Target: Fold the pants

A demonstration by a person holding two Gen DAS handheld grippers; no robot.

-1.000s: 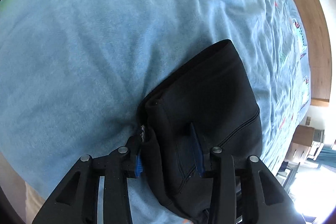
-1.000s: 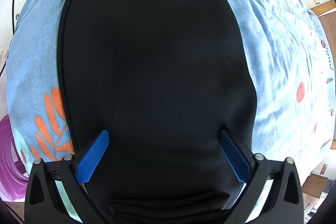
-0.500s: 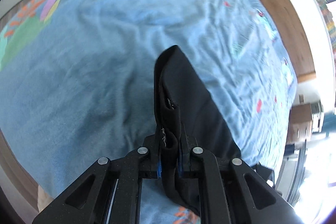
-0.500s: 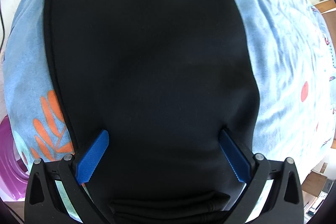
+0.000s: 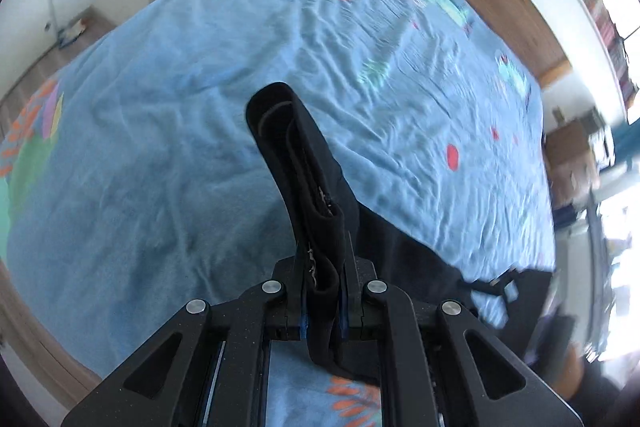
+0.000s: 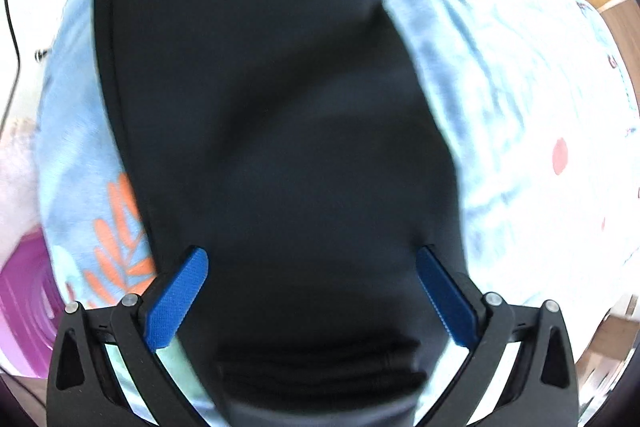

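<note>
left tongs (image 5: 323, 307) clamped tight on the pants (image 5: 304, 163) edge, bunched and lifted off the bed (image 5: 160, 147) | right tongs (image 6: 312, 291) spread wide, pants lying under and between them, not pinched | risk: thick bunch could slip out, fold goes crooked | left cam shows the grip, right cam only flat fabric

- One pair of black pants (image 5: 312, 195).
- One blue patterned bedspread (image 5: 160, 131).
- Two grippers: the left gripper (image 5: 323, 311) and the right gripper (image 6: 312, 291).
- Two blue pads (image 6: 178, 297) on the right gripper.
- One purple ribbed object (image 6: 20, 307).
</note>
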